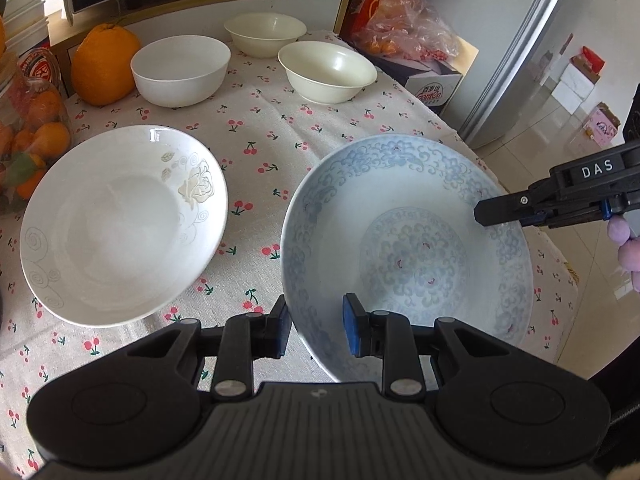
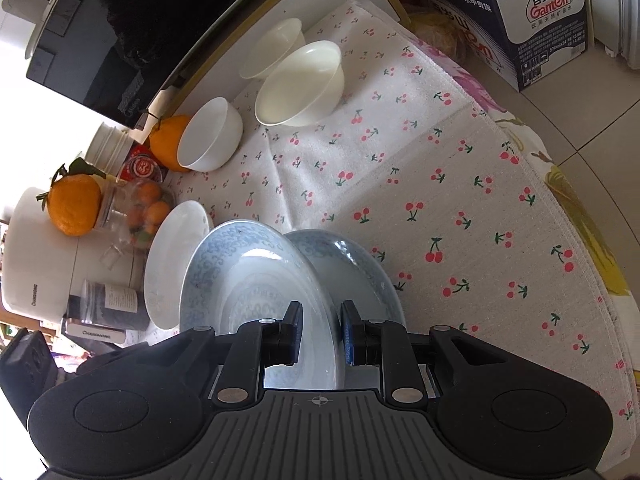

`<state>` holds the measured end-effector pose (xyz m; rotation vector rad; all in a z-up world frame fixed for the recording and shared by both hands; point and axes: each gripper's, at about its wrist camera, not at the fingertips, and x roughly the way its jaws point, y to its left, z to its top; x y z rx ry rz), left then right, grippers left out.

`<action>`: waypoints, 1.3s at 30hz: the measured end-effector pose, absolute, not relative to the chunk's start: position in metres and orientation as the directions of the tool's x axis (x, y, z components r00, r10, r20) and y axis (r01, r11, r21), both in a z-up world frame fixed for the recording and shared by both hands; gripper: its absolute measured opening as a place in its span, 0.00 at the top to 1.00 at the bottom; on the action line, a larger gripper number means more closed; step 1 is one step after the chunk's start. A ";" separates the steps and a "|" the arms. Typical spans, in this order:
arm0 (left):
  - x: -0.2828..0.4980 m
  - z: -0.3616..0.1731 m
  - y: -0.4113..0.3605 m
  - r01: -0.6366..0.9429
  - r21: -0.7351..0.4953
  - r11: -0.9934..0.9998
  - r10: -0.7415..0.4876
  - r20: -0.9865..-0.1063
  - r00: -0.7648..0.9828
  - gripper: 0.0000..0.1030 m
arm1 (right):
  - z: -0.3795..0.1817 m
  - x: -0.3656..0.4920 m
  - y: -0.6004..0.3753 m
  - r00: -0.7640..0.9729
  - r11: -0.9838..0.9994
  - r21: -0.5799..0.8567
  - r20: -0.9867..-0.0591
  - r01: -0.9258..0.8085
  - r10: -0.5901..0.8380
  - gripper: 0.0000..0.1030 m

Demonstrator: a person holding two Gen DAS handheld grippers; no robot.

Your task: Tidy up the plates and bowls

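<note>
Barely started: white rose plate (image 1: 120,224) at left sits alone on the surface (image 1: 260,128), three bowls (image 1: 180,70) upper centre unstacked. Blue plate (image 1: 404,256) at lower right is tilted; left tool (image 1: 316,330) and right tool (image 2: 320,334) each pinch its rim. Cloth edge and floor at right; open room centre.

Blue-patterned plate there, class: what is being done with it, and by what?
A person's two handheld grippers hold the blue-patterned plate by opposite rims: the left gripper on the near edge, the right gripper on the far side. It hangs tilted above a second blue plate. The rose plate and three bowls sit untouched.
</note>
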<state>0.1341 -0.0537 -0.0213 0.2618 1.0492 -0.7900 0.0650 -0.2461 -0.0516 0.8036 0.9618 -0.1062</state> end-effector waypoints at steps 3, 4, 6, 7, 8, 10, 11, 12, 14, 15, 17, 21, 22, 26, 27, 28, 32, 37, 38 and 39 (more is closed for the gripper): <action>0.131 -0.023 -0.058 0.699 -0.151 0.699 -0.447 -0.855 0.263 0.76 | -0.053 0.066 -0.248 0.585 0.726 0.540 -0.776 0.426 0.234 0.80; 0.130 -0.023 -0.059 0.700 -0.144 0.699 -0.443 -0.856 0.266 0.76 | -0.053 0.067 -0.248 0.583 0.729 0.535 -0.779 0.427 0.230 0.80; 0.128 -0.024 -0.062 0.705 -0.130 0.698 -0.435 -0.858 0.272 0.76 | -0.054 0.067 -0.249 0.580 0.736 0.524 -0.784 0.428 0.222 0.80; 0.127 -0.024 -0.063 0.707 -0.124 0.697 -0.431 -0.860 0.274 0.76 | -0.054 0.067 -0.248 0.578 0.741 0.517 -0.787 0.428 0.215 0.80; 0.126 -0.025 -0.064 0.708 -0.118 0.696 -0.427 -0.861 0.277 0.76 | -0.054 0.068 -0.248 0.576 0.749 0.507 -0.791 0.427 0.207 0.80; 0.124 -0.026 -0.066 0.711 -0.108 0.695 -0.421 -0.863 0.280 0.76 | -0.054 0.068 -0.246 0.572 0.761 0.488 -0.798 0.427 0.190 0.80; 0.124 -0.026 -0.068 0.713 -0.102 0.694 -0.418 -0.864 0.283 0.76 | -0.054 0.068 -0.245 0.569 0.768 0.478 -0.802 0.427 0.183 0.80; 0.123 -0.027 -0.069 0.714 -0.098 0.693 -0.415 -0.864 0.285 0.76 | -0.054 0.068 -0.245 0.568 0.774 0.469 -0.804 0.426 0.175 0.80; 0.122 -0.028 -0.071 0.717 -0.084 0.692 -0.405 -0.867 0.290 0.76 | -0.052 0.069 -0.243 0.568 0.787 0.450 -0.808 0.422 0.158 0.80; 0.121 -0.029 -0.072 0.719 -0.076 0.691 -0.400 -0.868 0.293 0.76 | -0.051 0.069 -0.241 0.569 0.797 0.437 -0.809 0.417 0.147 0.80; 0.119 -0.030 -0.074 0.723 -0.059 0.688 -0.389 -0.871 0.299 0.76 | -0.048 0.069 -0.238 0.571 0.816 0.411 -0.812 0.407 0.123 0.80; 0.112 -0.031 -0.078 0.738 -0.002 0.675 -0.363 -0.871 0.330 0.76 | -0.045 0.070 -0.233 0.572 0.844 0.367 -0.815 0.391 0.089 0.80; 0.111 -0.032 -0.079 0.741 0.008 0.672 -0.359 -0.871 0.335 0.76 | -0.044 0.070 -0.232 0.572 0.851 0.356 -0.816 0.386 0.081 0.80; 0.110 -0.032 -0.079 0.741 0.019 0.672 -0.353 -0.871 0.342 0.76 | -0.043 0.071 -0.228 0.568 0.871 0.318 -0.821 0.373 0.057 0.80; 0.110 -0.032 -0.079 0.740 0.018 0.673 -0.353 -0.871 0.342 0.76 | -0.044 0.072 -0.227 0.565 0.876 0.310 -0.823 0.370 0.052 0.80; 0.110 -0.032 -0.079 0.740 0.019 0.673 -0.353 -0.871 0.343 0.76 | -0.044 0.072 -0.225 0.563 0.882 0.296 -0.825 0.366 0.043 0.80; 0.110 -0.032 -0.079 0.737 0.020 0.676 -0.352 -0.870 0.346 0.76 | -0.043 0.074 -0.214 0.559 0.915 0.223 -0.829 0.337 -0.004 0.80; 0.111 -0.032 -0.079 0.718 0.005 0.696 -0.352 -0.869 0.348 0.77 | -0.042 0.076 -0.202 0.557 0.945 0.129 -0.828 0.300 -0.063 0.80; 0.110 -0.032 -0.079 0.716 0.007 0.699 -0.351 -0.868 0.351 0.77 | -0.042 0.076 -0.199 0.555 0.951 0.106 -0.828 0.292 -0.078 0.80; 0.110 -0.032 -0.079 0.714 0.009 0.700 -0.349 -0.868 0.354 0.77 | -0.043 0.077 -0.196 0.552 0.957 0.075 -0.829 0.279 -0.096 0.80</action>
